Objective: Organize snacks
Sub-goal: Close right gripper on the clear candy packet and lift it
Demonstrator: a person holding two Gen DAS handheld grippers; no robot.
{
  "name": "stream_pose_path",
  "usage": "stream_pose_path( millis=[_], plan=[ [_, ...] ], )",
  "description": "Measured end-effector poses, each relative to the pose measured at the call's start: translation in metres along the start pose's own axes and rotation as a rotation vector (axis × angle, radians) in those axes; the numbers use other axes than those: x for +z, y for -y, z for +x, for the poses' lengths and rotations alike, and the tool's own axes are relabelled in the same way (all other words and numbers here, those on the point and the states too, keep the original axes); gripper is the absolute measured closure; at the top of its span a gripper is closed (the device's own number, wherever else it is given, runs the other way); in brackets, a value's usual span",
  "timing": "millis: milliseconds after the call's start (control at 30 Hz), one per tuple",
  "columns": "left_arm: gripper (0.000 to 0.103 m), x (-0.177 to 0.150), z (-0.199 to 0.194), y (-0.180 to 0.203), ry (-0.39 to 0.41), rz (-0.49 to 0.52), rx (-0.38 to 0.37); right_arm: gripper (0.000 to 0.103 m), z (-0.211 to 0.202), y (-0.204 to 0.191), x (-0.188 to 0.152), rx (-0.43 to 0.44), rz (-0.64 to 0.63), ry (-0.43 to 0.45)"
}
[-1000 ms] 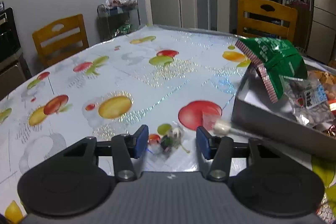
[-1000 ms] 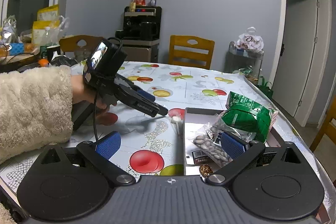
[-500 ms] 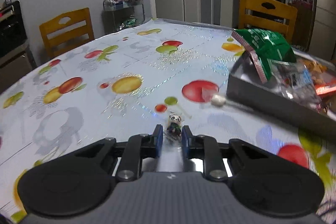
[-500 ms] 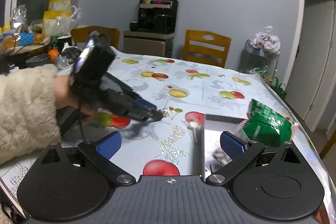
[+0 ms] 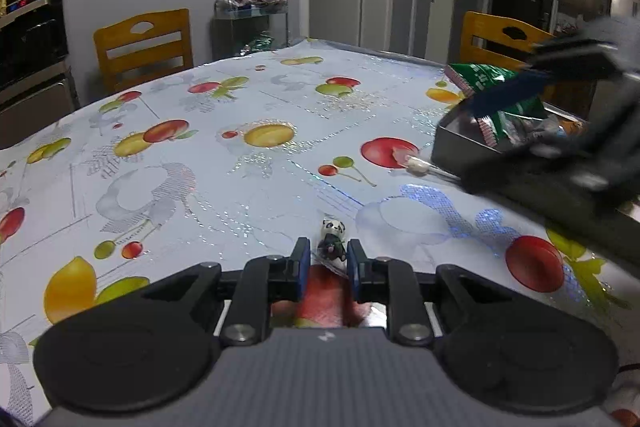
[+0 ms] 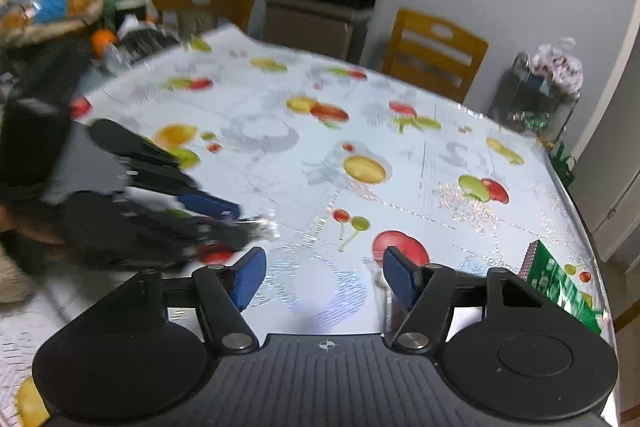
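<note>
Left to right, as we see it: our left claw [image 5: 325,259] clamped on panda-print candy [image 5: 333,237], held low over fruit-print bench [image 5: 240,167]. Lollipop [image 5: 418,165] lies on bench, just beside grey box [image 5: 460,143]. Box holds green snack bag [image 5: 496,95]. Our right claw [image 6: 324,277] half open, closing, nothing between pads, over bench beside box.
</note>
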State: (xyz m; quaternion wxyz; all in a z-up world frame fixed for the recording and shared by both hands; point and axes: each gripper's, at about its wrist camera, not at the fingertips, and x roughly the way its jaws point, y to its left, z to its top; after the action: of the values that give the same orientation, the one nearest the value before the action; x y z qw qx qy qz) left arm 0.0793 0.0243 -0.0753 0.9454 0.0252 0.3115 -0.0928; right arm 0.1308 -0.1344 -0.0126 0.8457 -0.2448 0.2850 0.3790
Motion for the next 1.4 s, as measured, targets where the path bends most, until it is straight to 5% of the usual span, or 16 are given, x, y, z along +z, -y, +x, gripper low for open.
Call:
stream_pose_path(
  millis=[200,500,867,1400],
  plan=[
    [0.086,-0.001,0.001,-0.003,-0.015,-0.023,-0.041,0.045,0.045,0.018,0.025,0.0,-0.018,-0.205],
    [0.086,-0.001,0.001,-0.006,-0.02,-0.049,-0.062,0.053,0.087,0.032,0.039,0.041,-0.054,-0.389],
    [0.086,-0.001,0.002,-0.005,-0.023,-0.049,-0.068,0.066,0.105,0.046,0.042,0.038,0.022,-0.451],
    [0.086,-0.002,0.002,-0.006,-0.023,-0.055,-0.073,0.074,0.105,0.057,0.038,0.082,0.138,-0.417]
  ],
)
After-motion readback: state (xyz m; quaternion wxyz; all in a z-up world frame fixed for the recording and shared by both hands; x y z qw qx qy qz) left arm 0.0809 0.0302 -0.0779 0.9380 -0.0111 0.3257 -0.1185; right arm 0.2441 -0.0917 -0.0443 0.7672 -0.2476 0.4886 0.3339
